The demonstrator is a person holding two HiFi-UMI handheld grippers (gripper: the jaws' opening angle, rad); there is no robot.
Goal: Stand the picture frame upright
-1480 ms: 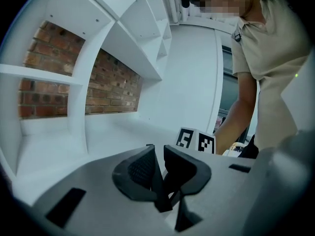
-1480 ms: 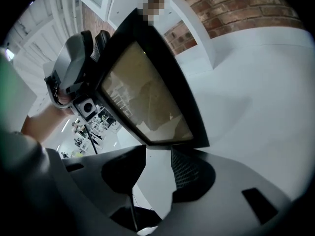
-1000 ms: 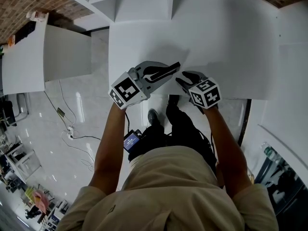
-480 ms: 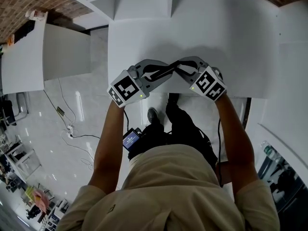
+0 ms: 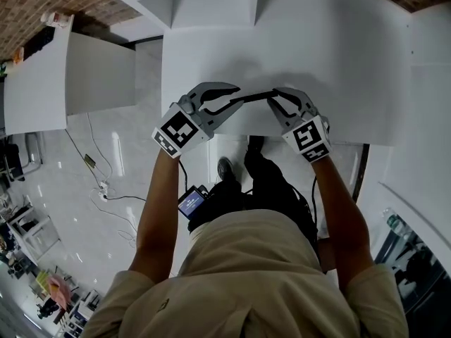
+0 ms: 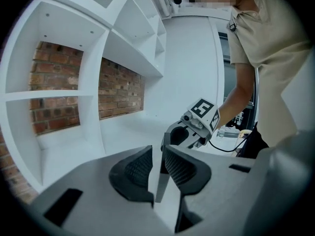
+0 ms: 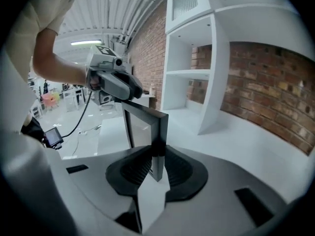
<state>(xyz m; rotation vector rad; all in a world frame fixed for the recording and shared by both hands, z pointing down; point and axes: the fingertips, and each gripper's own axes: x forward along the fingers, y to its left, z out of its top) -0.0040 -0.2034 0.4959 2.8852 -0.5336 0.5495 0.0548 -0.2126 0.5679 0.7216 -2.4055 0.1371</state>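
Picture frame (image 5: 251, 94) first: in the head view it reads as a thin dark bar, seen edge-on from above. It spans the gap between your left gripper (image 5: 235, 94) and your right gripper (image 5: 272, 98), over the near edge of the white table (image 5: 338, 55). A second ago your right gripper hung just off that end with nothing in it. It has since come onto the frame and its jaws have just been closing on it, so you now hold the frame at both ends instead of by the left alone. I judge that this gives you the control to stand it up, and the edge-on look suggests it is already close to vertical. The left gripper view adds what the head view cannot: the picture frame (image 6: 160, 181) runs straight out from between the ribbed pads, which are clamped on its thin edge. Your right gripper (image 6: 189, 129) sits at its far end. The right gripper view shows the frame's face: the pads pinch its near corner, and its dark border (image 7: 158, 129) and pale glass rise upright just beyond the jaws. Your left gripper (image 7: 114, 81) holds the far side. No view shows whether the bottom edge rests on the table, nor any stand behind it, so check that before you let go.
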